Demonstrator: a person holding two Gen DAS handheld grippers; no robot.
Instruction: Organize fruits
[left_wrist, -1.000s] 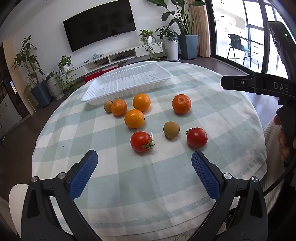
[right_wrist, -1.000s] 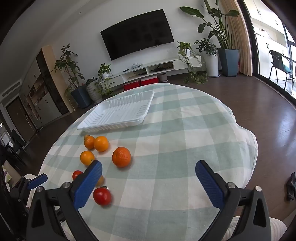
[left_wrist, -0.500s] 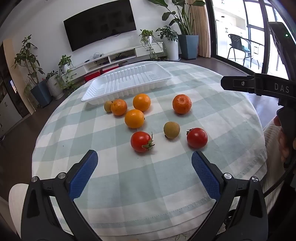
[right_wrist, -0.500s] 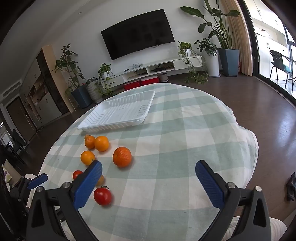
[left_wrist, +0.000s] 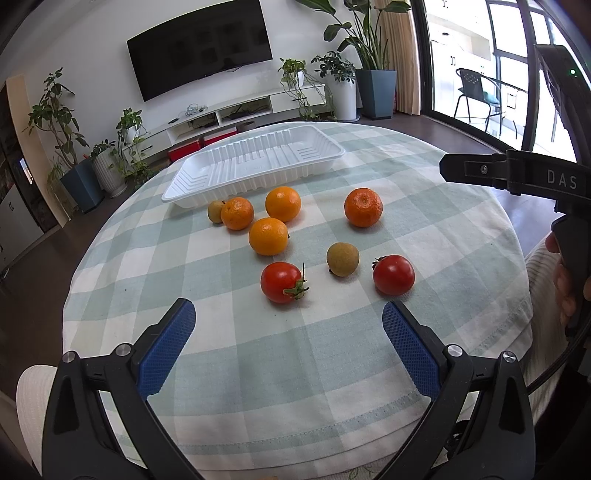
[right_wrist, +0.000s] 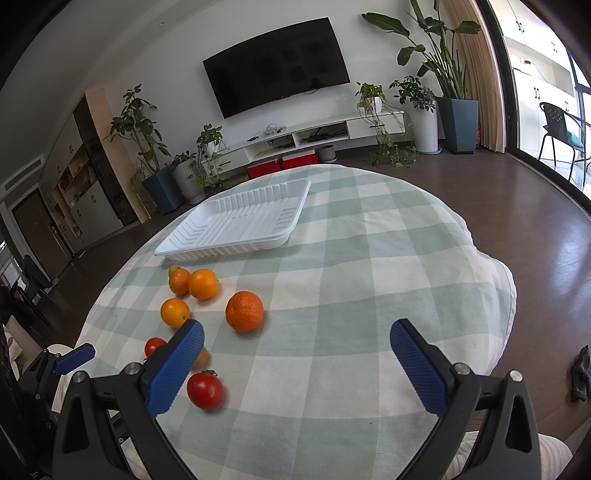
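Observation:
Several oranges, two red tomatoes and two small brown fruits lie loose on the checked tablecloth. In the left wrist view a tomato sits just ahead of my open, empty left gripper, with a brown fruit and a second tomato to its right. An empty white tray lies beyond the oranges. My right gripper is open and empty above the cloth, right of the fruits; a tomato lies by its left finger. The tray also shows in the right wrist view.
The round table drops off at its edges on all sides. The right gripper's body shows at the right of the left wrist view. A TV, a low cabinet and potted plants stand far behind.

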